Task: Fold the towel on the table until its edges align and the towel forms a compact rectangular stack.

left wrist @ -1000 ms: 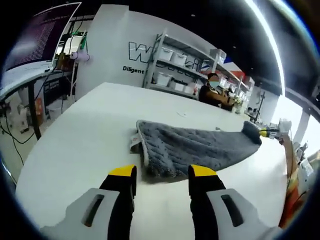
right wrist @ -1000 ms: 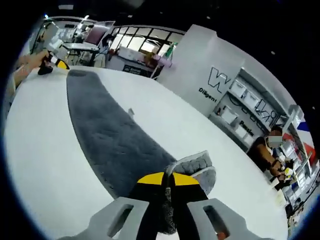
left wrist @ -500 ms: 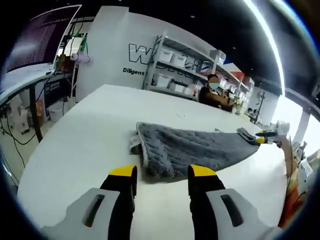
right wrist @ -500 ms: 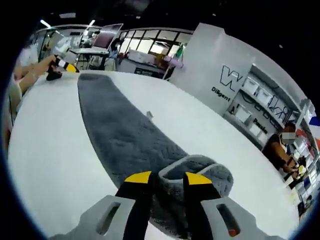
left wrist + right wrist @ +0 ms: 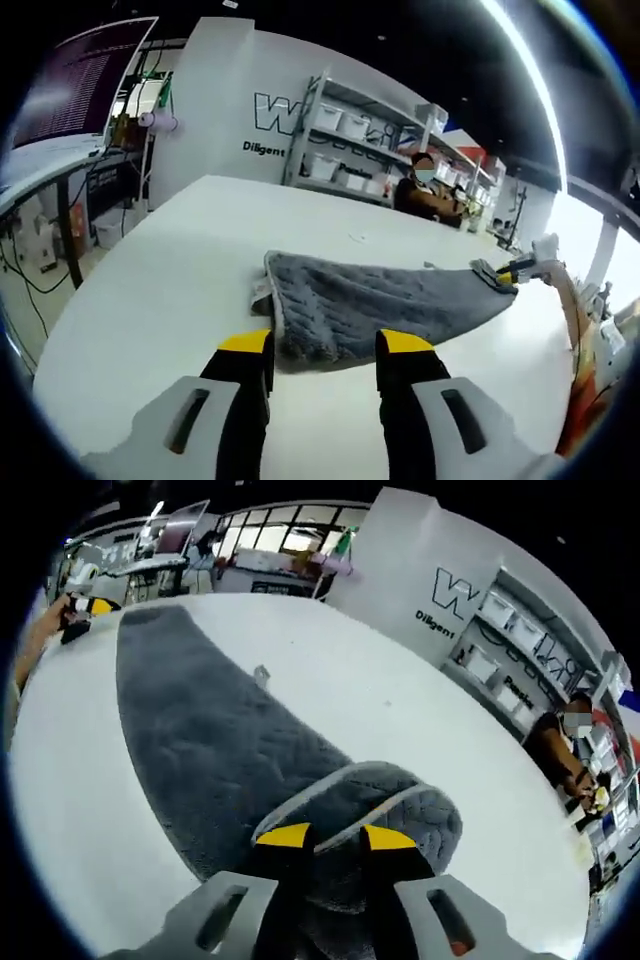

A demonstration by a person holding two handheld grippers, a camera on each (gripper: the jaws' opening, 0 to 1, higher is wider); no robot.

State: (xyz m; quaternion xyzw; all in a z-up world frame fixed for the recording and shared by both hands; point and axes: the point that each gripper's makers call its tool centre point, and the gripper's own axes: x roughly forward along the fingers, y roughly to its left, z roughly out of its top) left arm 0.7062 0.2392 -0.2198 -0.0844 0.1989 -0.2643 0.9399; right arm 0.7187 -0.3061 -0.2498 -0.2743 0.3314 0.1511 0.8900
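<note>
Lying long and narrow across the white table [image 5: 150, 290], the grey quilted towel [image 5: 380, 300] has one end curled over between my right gripper [image 5: 325, 837], jaws parted around it; my left gripper [image 5: 325, 343] hovers spread, holding nothing.

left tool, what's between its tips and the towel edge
In the left gripper view, the left tool is open, and just a short strip of bare white table separates its yellow tips from the towel's near edge.
</note>
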